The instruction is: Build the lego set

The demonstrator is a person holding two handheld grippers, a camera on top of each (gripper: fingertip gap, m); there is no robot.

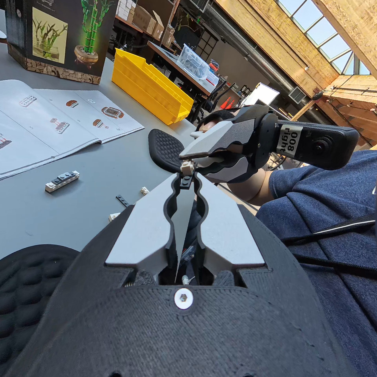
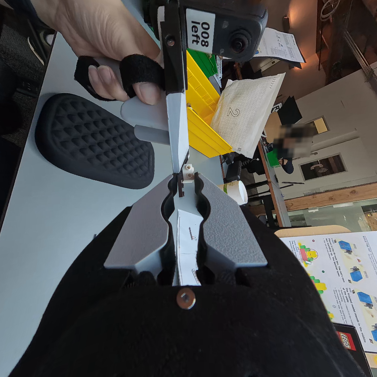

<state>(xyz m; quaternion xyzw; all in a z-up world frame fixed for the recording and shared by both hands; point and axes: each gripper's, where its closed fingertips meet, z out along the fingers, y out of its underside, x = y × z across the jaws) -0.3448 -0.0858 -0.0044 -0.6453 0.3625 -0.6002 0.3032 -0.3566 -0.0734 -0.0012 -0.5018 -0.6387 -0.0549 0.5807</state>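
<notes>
In the left wrist view my left gripper [image 1: 186, 177] is shut on a thin black plate [image 1: 185, 182], held studs-up above the grey table [image 1: 61, 220]. A small white brick [image 1: 187, 167] sits on the plate's far end. My right gripper [image 1: 190, 162] comes in from the right and is shut on that brick. In the right wrist view my right gripper [image 2: 185, 177] pinches the white brick [image 2: 188, 173] against the plate [image 2: 180, 188], seen edge-on. The left gripper [image 2: 179, 168] reaches down from above onto the plate. A part-built white and dark strip [image 1: 62, 180] lies on the table.
Loose pieces [image 1: 122, 201] lie near my left fingers. An open instruction booklet [image 1: 61, 126], the set's box [image 1: 57, 36] and a yellow bin [image 1: 151, 87] stand behind. Black wrist pads [image 1: 165, 149] [image 2: 93, 140], a white paper bag [image 2: 244, 114] and a paper cup [image 2: 234, 191] are nearby. The grippers are tip to tip, or close to it.
</notes>
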